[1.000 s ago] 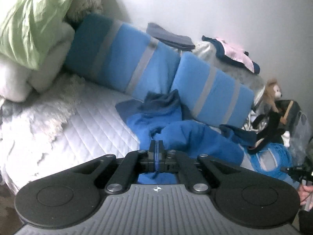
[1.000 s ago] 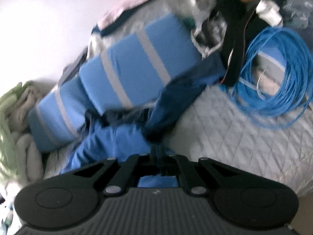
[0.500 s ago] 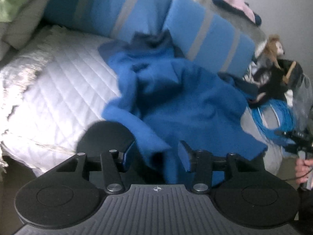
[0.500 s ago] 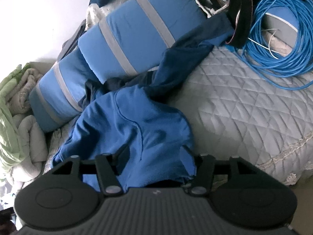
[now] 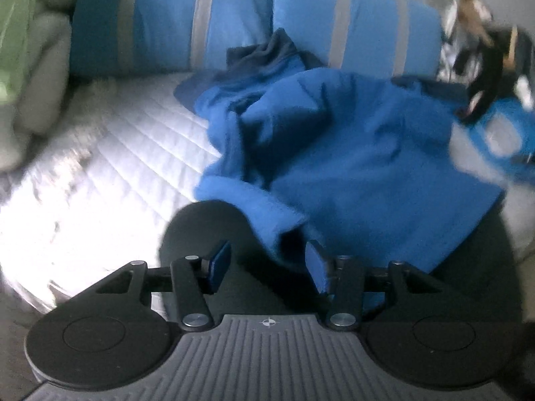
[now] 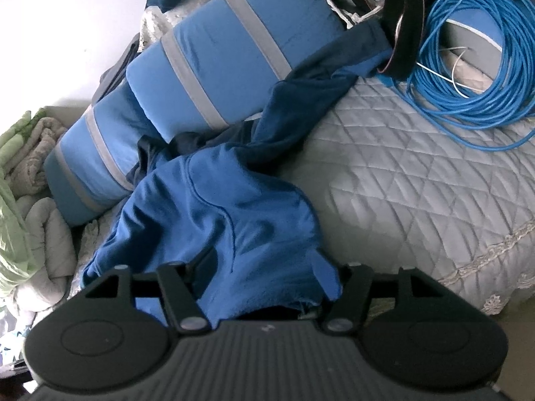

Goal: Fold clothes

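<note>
A blue fleece garment (image 5: 351,140) with a dark navy collar lies rumpled across the quilted bed, its lower hem hanging over the near edge. My left gripper (image 5: 267,264) is open at that hem, with a fold of blue cloth drooping loosely between its blue pads (image 5: 220,260). In the right wrist view the same garment (image 6: 220,214) spreads toward me and drapes over the open right gripper (image 6: 264,290), hiding its fingertips. A navy sleeve (image 6: 311,100) trails up to the right against a pillow.
Two blue pillows with grey stripes (image 5: 207,16) (image 6: 217,53) lean along the wall. A coil of blue cable (image 6: 468,60) and dark straps lie on the quilt (image 6: 418,173) at right. Pale and green bedding (image 6: 23,183) is heaped at left. A stuffed toy (image 5: 471,3) sits far right.
Both grippers were shut on the garment a second ago and have opened; the cloth has dropped and spread over the bed. The left view has swung lower and closer to the hem.
</note>
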`<state>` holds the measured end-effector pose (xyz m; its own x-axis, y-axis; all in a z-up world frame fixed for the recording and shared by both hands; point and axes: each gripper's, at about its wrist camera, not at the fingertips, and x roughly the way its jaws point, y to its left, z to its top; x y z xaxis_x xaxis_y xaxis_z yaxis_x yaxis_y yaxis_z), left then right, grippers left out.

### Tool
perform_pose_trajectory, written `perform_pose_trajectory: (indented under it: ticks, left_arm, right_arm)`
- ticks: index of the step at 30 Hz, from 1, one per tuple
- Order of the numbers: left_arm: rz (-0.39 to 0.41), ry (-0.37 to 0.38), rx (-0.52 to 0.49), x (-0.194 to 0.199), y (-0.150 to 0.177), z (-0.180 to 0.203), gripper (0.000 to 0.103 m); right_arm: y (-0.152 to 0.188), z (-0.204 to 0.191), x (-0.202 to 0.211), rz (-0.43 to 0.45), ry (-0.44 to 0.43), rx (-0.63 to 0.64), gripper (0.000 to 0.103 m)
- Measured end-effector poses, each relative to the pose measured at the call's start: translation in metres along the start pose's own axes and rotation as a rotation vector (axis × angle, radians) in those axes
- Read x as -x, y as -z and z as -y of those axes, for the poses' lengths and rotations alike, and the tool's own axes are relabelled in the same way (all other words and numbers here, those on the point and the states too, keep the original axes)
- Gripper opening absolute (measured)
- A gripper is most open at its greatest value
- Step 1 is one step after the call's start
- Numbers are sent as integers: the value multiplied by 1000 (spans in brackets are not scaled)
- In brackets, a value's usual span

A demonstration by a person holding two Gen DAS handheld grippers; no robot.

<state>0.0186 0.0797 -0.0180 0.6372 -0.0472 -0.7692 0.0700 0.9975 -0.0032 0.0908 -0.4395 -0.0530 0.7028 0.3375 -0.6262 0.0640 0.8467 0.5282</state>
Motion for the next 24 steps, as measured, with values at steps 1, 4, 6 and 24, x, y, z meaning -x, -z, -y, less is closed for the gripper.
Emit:
perform_pose_trajectory:
  ticks: [1, 4, 6, 24]
  left_arm:
    - [-2, -9, -9, -1, 0, 1, 49]
    - [4, -49, -41, -8, -1, 7, 49]
    - [13, -93, -50, -14, -1, 9, 49]
    - [88, -113, -16, -27, -8, 9, 35]
  right_arm:
    - [0, 0, -1, 0, -1, 2, 75]
    - [1, -1, -2, 2, 1, 4, 76]
    - [1, -1, -2, 4, 3, 4, 76]
    - [29, 13, 6, -44, 169, 227, 80]
